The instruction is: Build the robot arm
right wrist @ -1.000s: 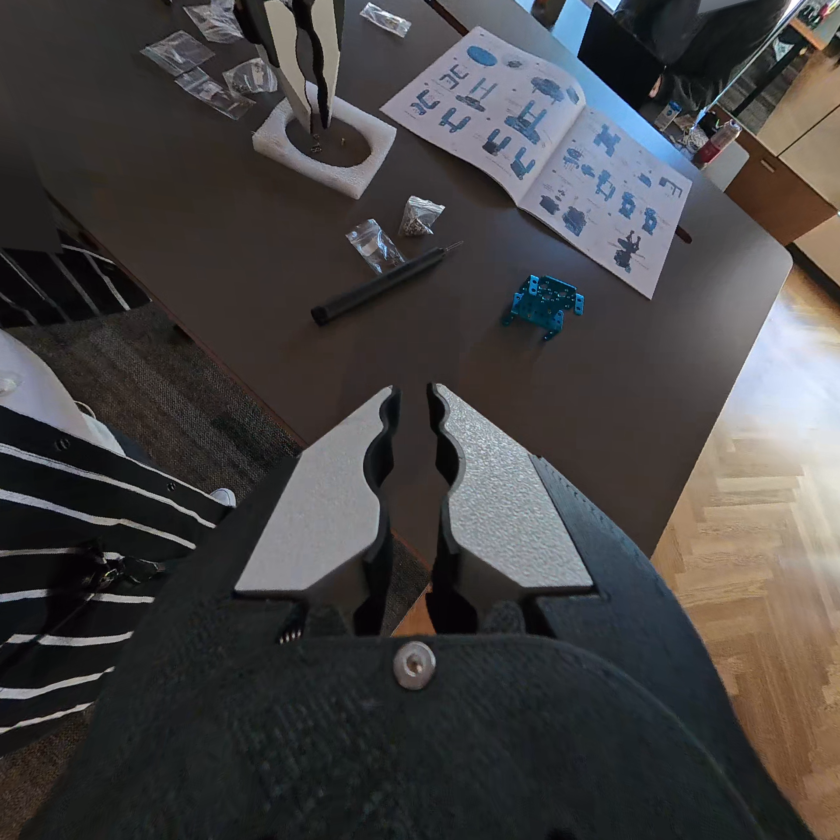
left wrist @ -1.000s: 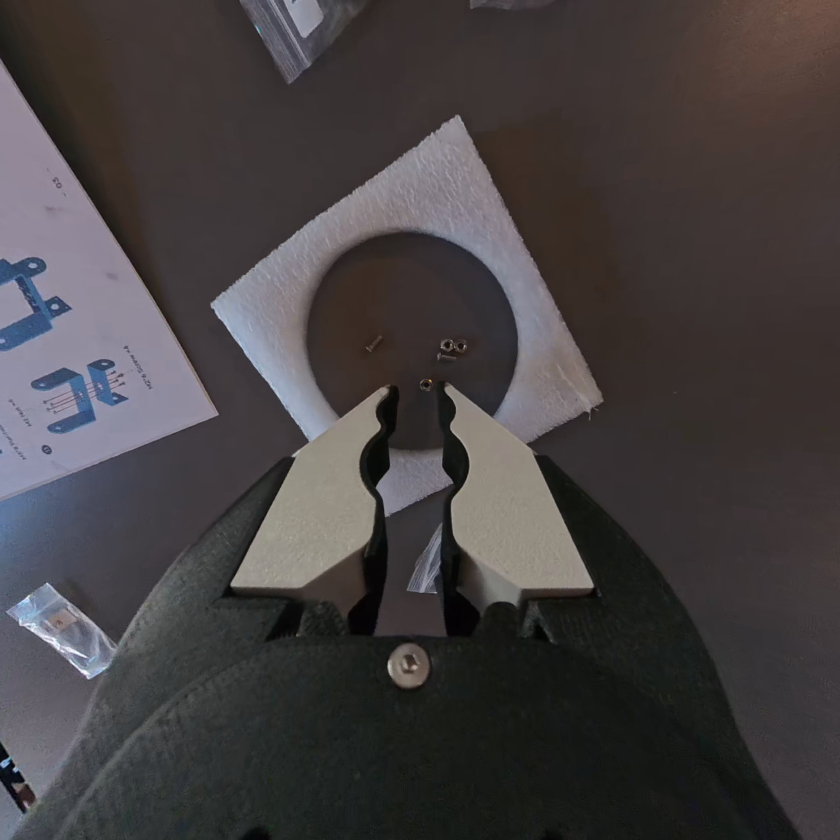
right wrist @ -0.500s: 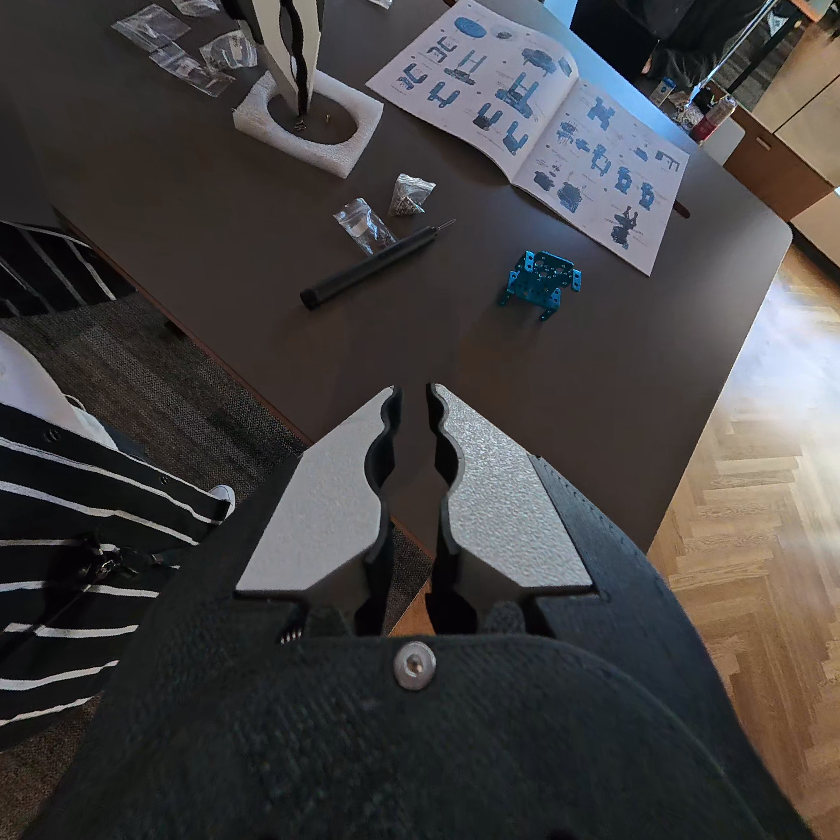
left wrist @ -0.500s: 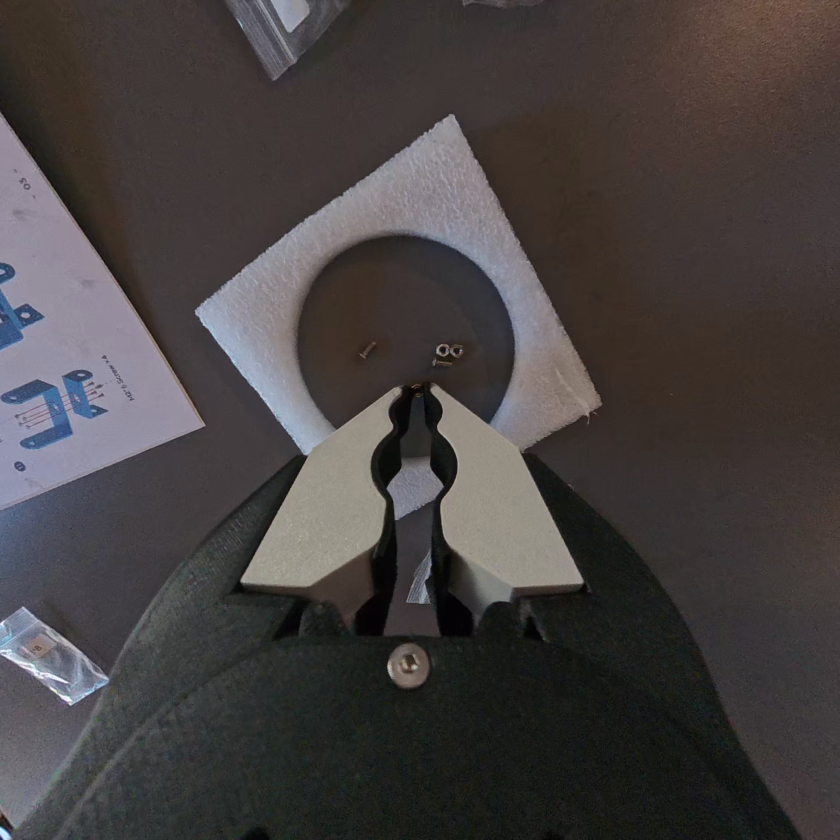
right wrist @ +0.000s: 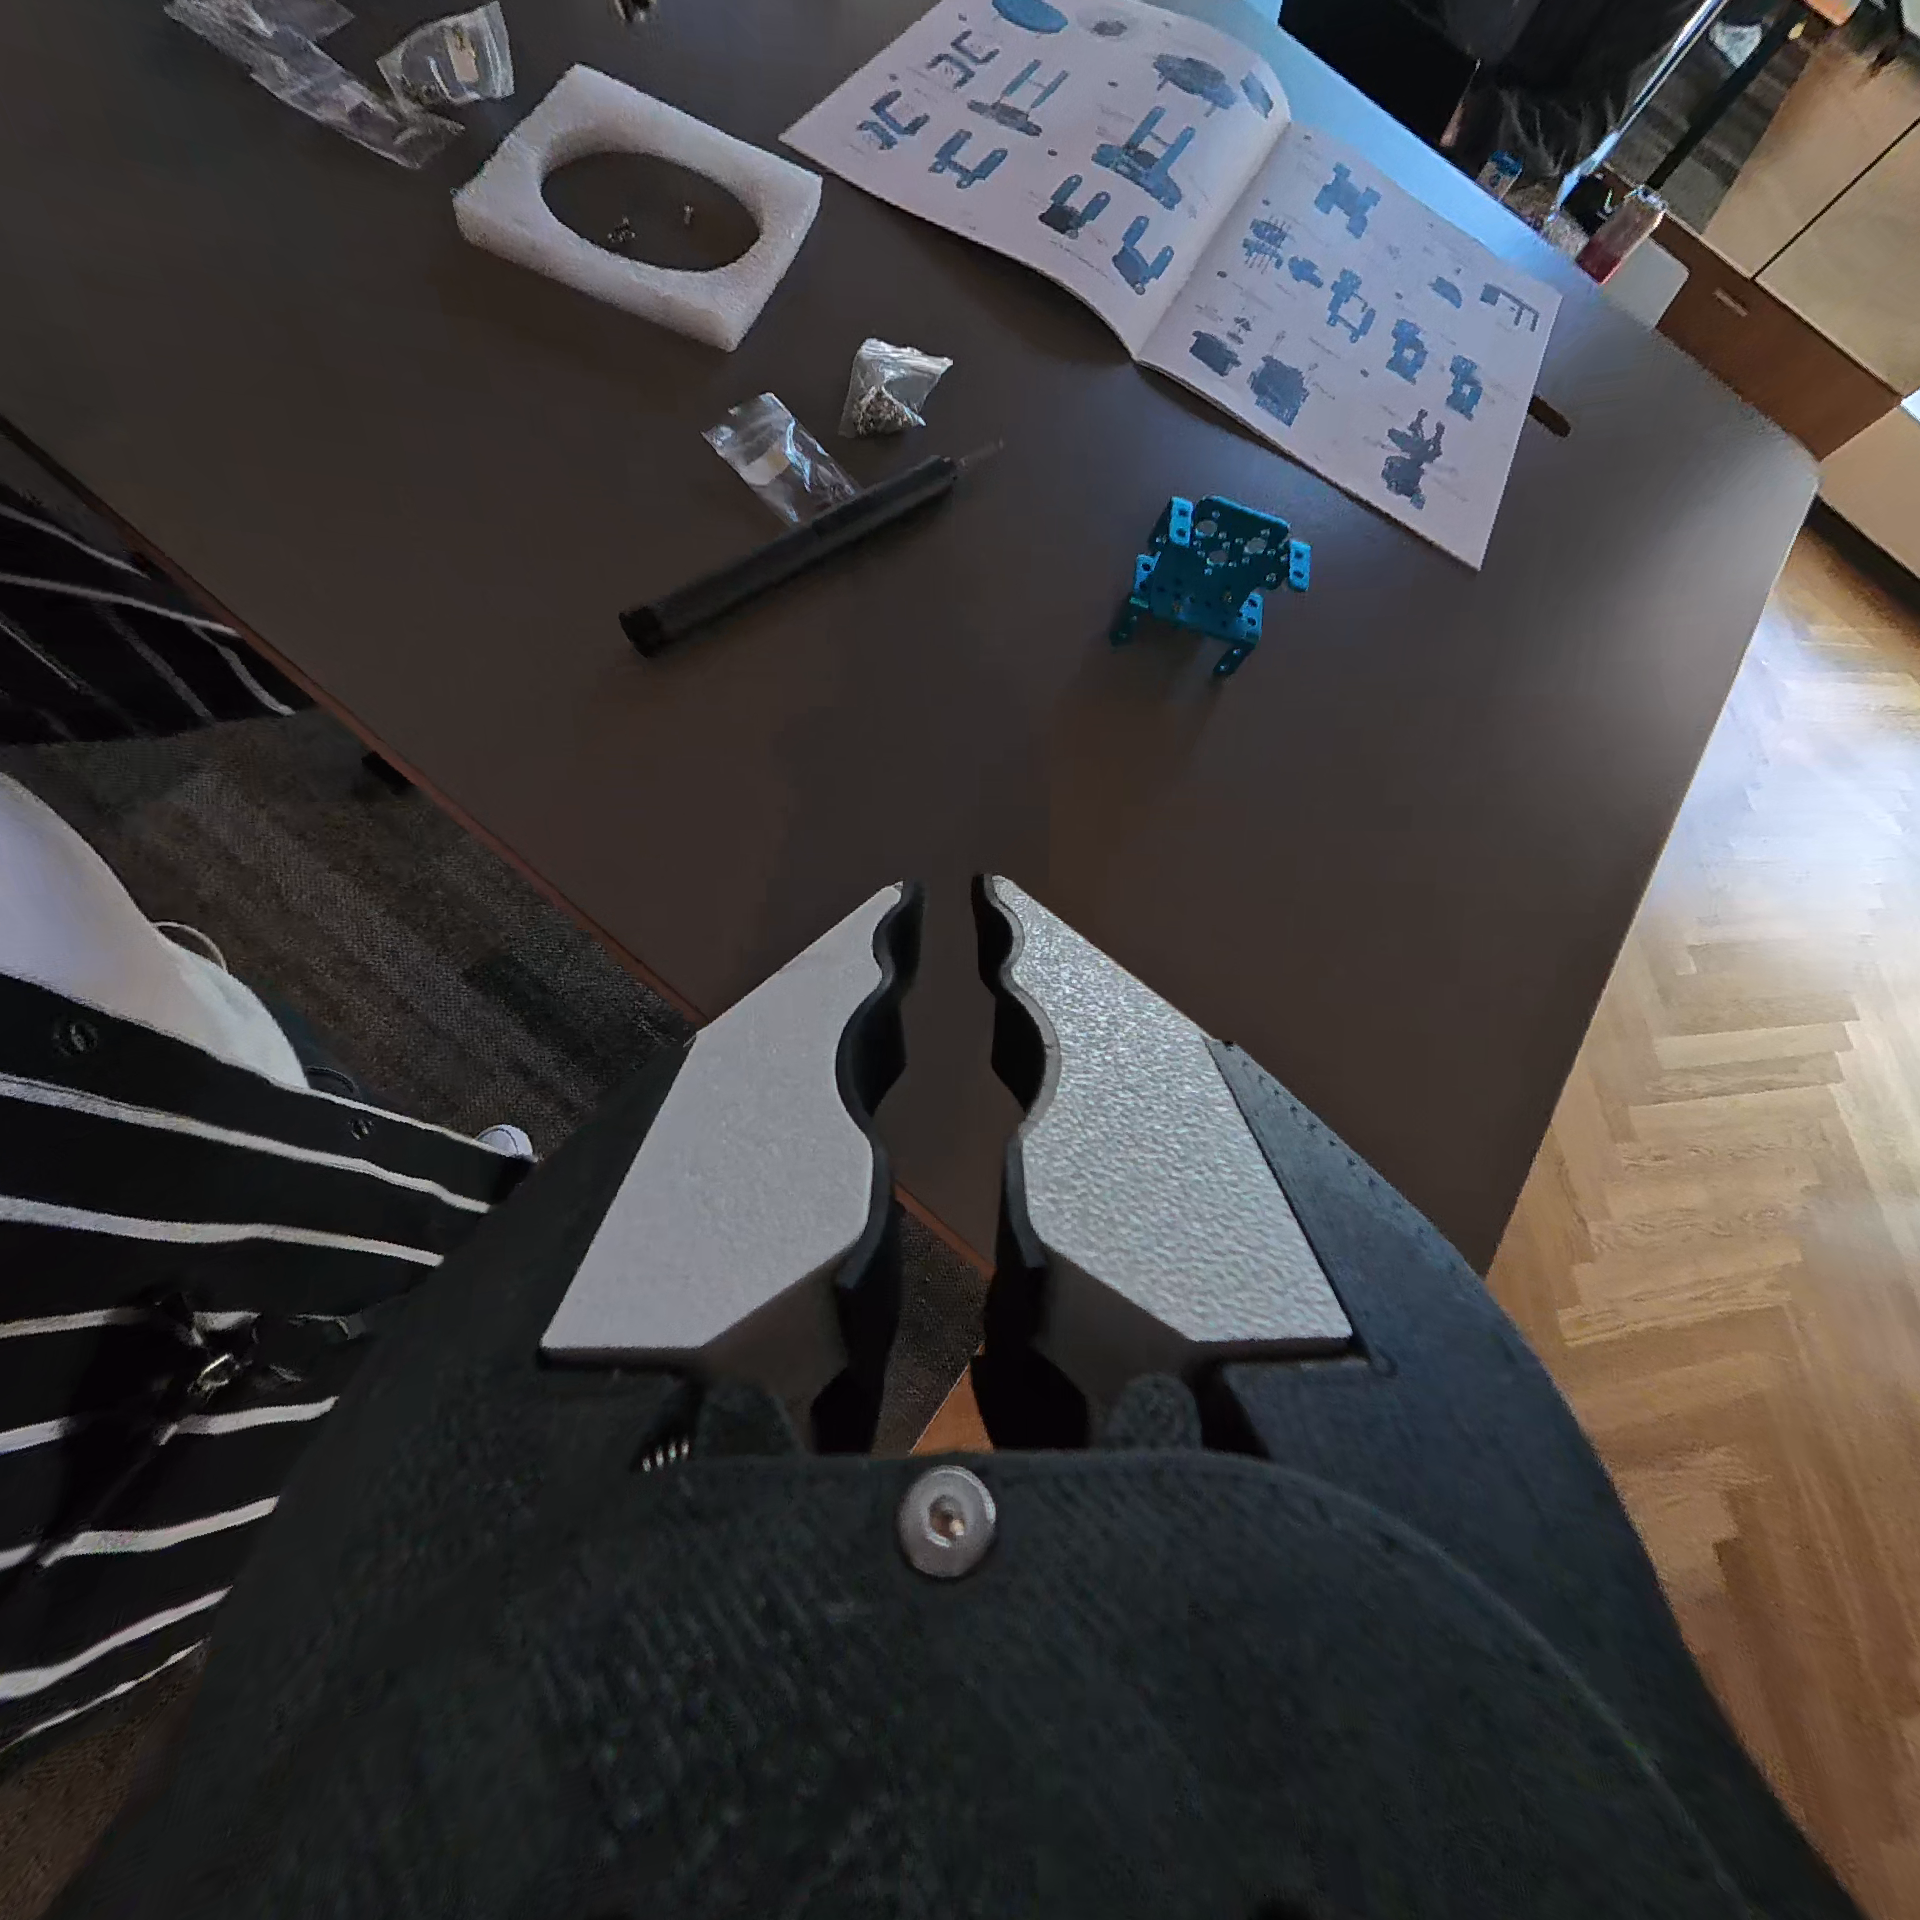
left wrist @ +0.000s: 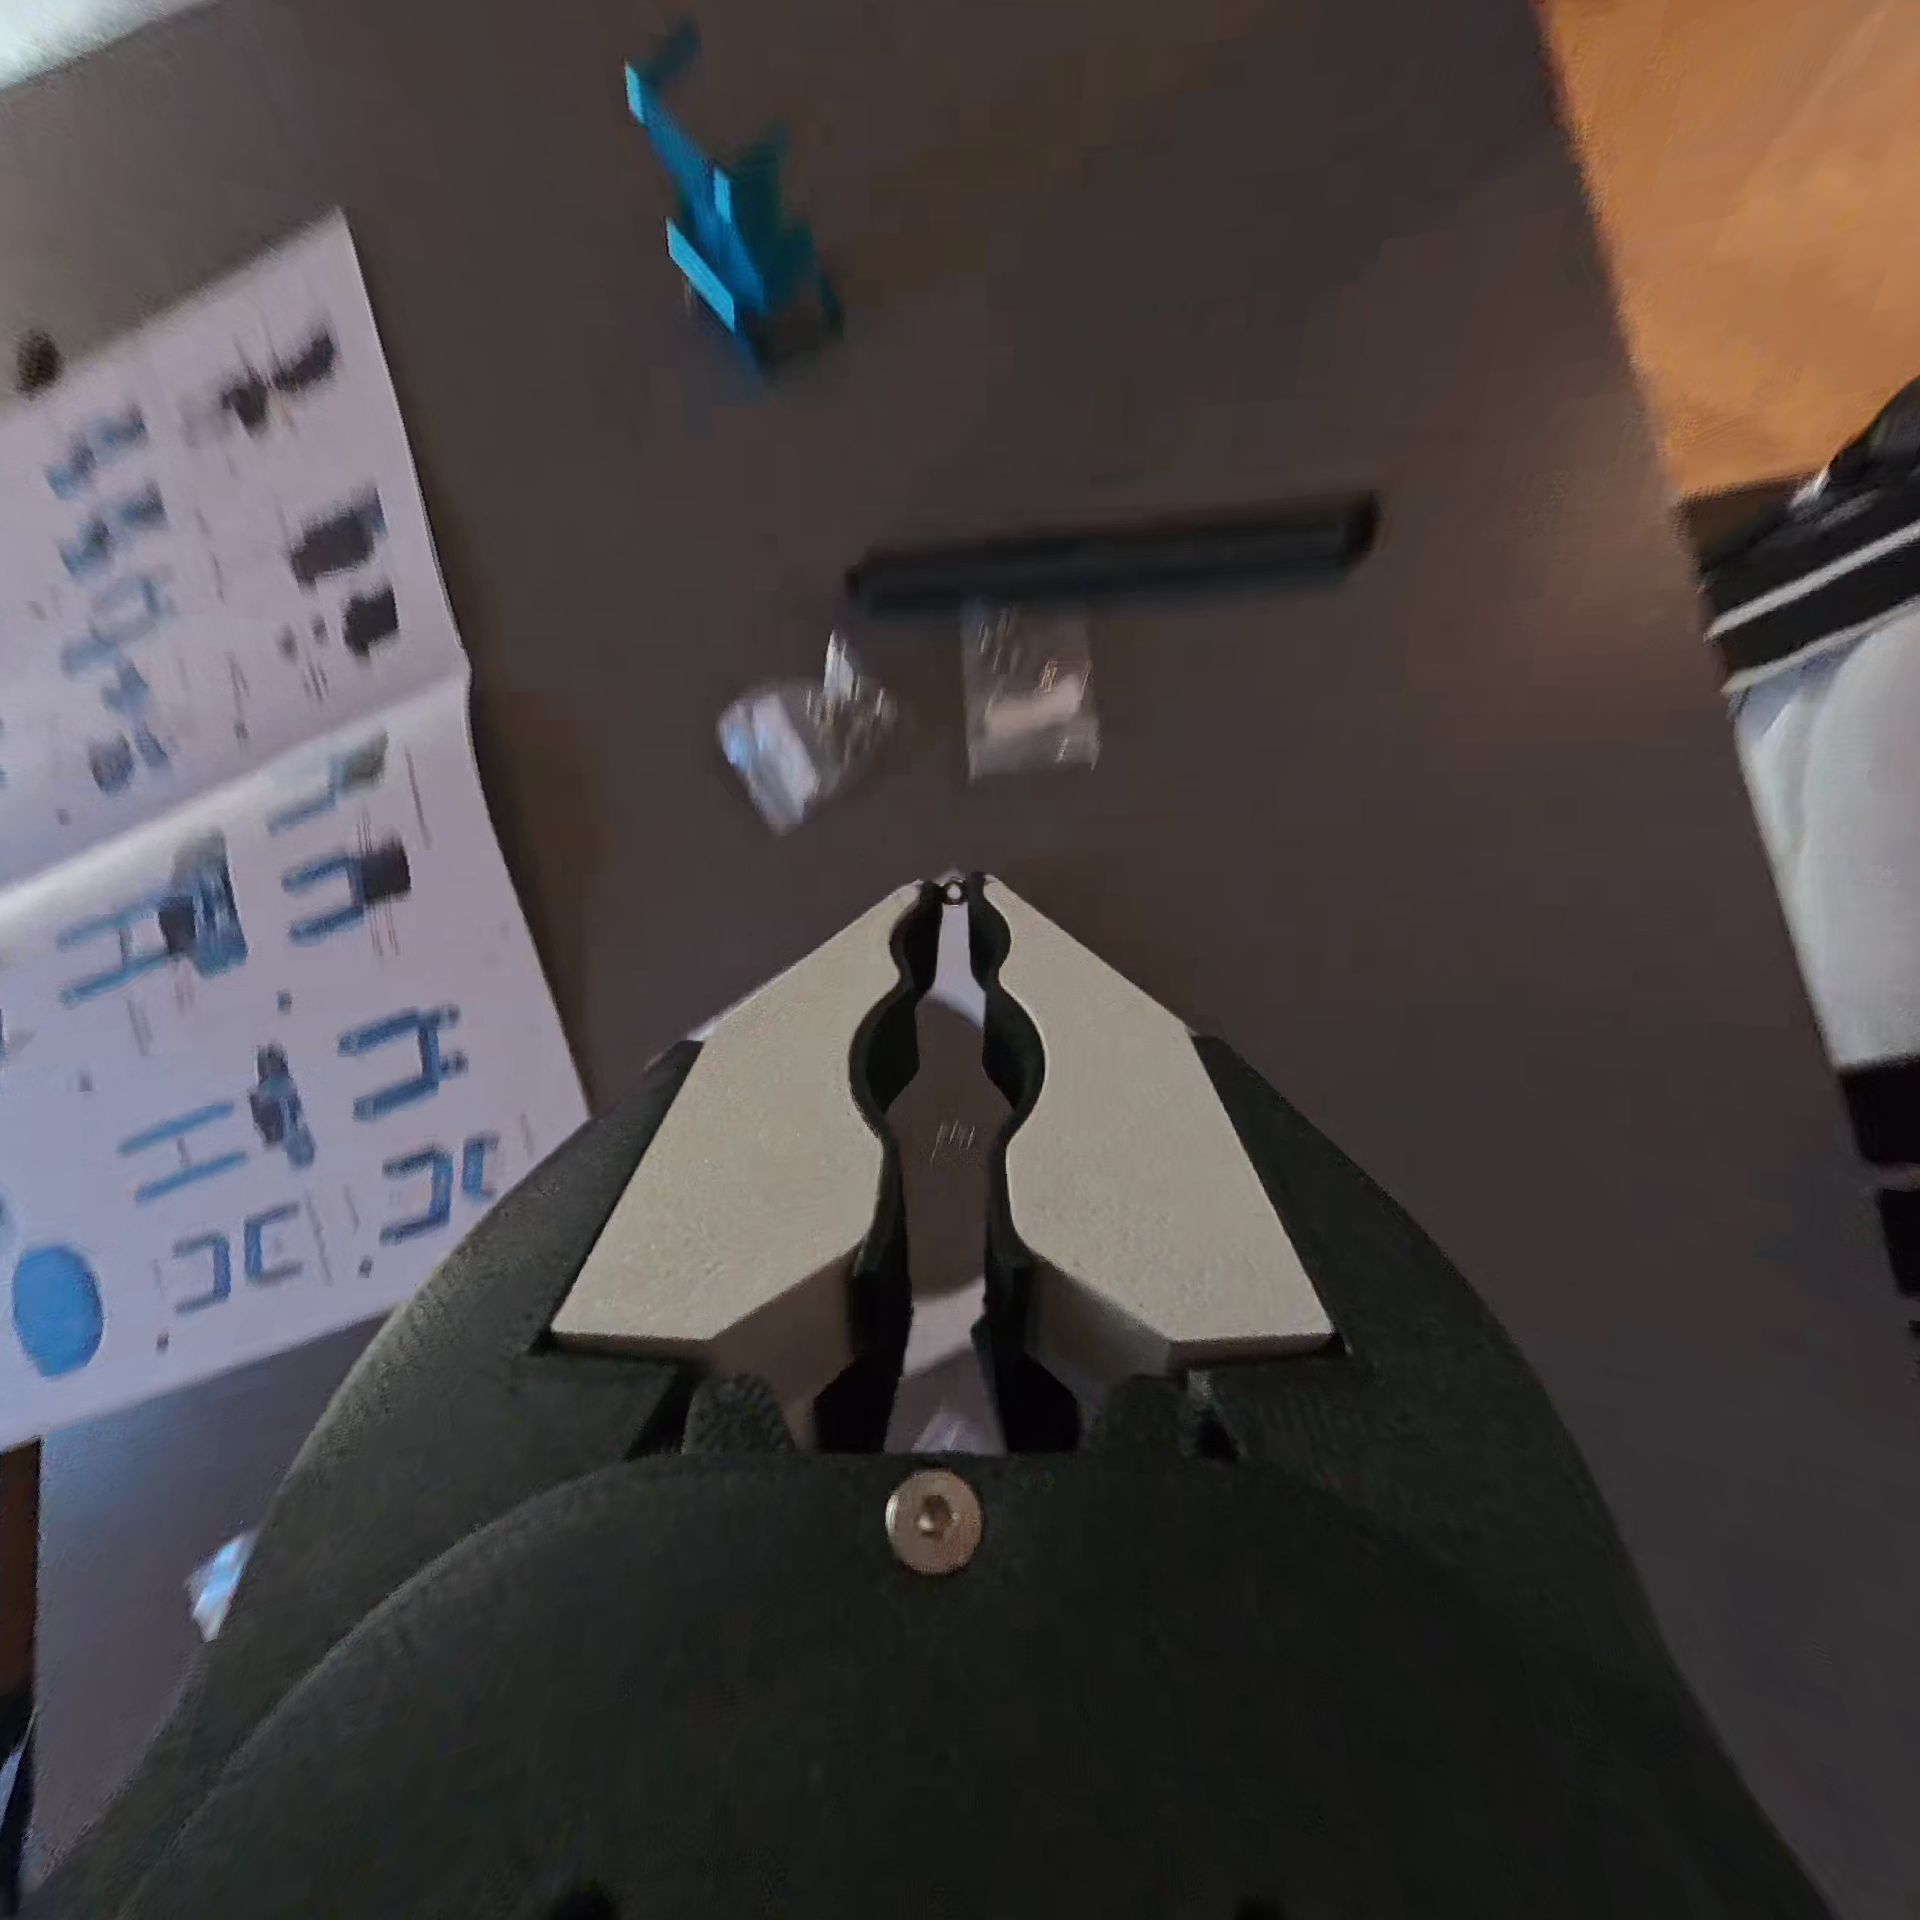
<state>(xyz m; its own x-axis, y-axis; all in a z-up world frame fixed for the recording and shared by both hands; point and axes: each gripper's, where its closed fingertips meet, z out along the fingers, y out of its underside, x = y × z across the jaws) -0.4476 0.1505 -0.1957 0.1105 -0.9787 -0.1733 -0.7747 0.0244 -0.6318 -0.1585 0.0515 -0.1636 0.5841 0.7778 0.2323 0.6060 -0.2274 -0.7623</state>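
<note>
Pinching a tiny metal nut (left wrist: 954, 886) between its tips, the left hand-held gripper (left wrist: 952, 891) is hanging above the worktop (left wrist: 1351, 935), while the right hand-held gripper (right wrist: 947, 899) is sitting slightly parted and empty over the worktop's near edge.

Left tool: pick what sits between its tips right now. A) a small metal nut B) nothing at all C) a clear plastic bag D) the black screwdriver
A: the left tool pinches a small metal nut at its very tips, raised above the dark table, with the black screwdriver and the clear bags lying apart farther ahead.
</note>
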